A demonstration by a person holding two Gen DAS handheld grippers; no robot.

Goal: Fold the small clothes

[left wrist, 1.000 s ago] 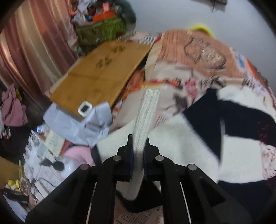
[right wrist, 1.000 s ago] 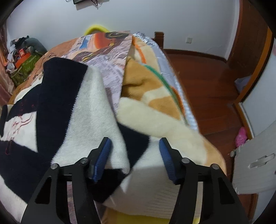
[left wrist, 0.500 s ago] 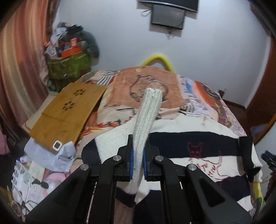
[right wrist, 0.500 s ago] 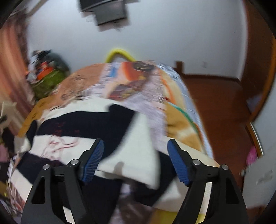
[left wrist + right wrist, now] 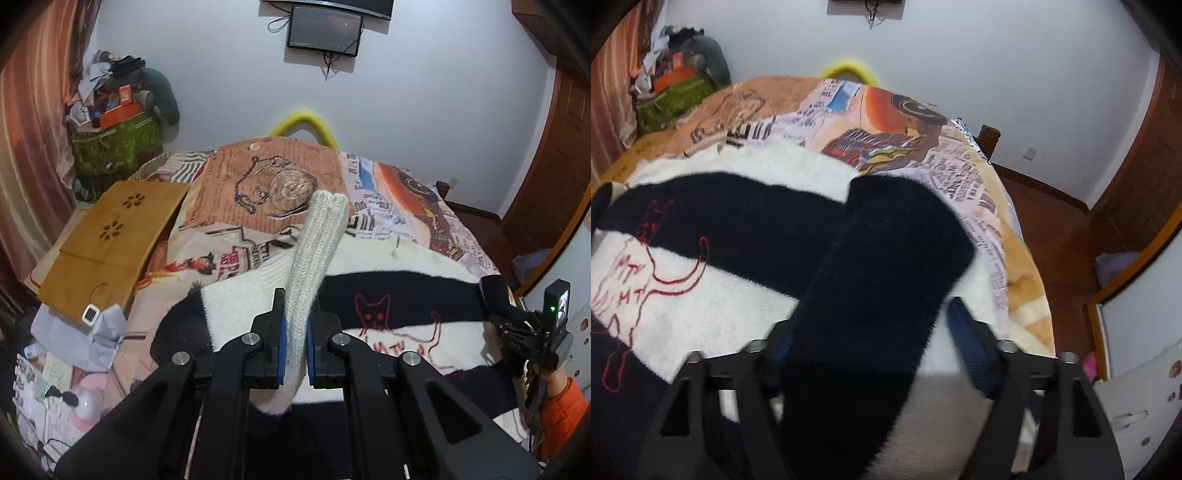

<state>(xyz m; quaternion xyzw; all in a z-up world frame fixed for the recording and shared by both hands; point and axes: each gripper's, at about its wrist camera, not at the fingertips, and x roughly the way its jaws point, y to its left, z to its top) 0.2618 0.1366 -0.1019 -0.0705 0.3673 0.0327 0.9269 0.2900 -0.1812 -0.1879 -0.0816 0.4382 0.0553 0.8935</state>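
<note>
- Far left of the left wrist view: heap of papers and small items on the floor (image 5: 48, 384), too jumbled to count or read.
- Above it, one flat wooden board with two flower-shaped cut-outs (image 5: 110, 236), leaning on the bed edge; lower corner covered by a crumpled grey sheet (image 5: 92, 332).
- Printed newspaper-pattern bedspread (image 5: 277, 192), with lettering too small and warped to read beyond scattered capitals.
- One fluffy black-and-white striped sweater with a red outline cat stitched on it (image 5: 388, 317), spread across the bed; near edge cut off behind the tool.
- Left gripper (image 5: 295, 339) clamped on the cream ribbed-knit cuff (image 5: 317, 251), which stands up between the blue pads; sleeve end hidden below the jaws.
- Red stitched letters "MT" beside the cat, partly legible.
- Right gripper (image 5: 871, 343), jaws just closing around the black fuzzy sleeve (image 5: 886, 266); left pad buried in the pile, right pad blurred, so contact impossible to judge.
- Far right in the left wrist view: orange cuff of a person (image 5: 561, 406), mostly cut off.
</note>
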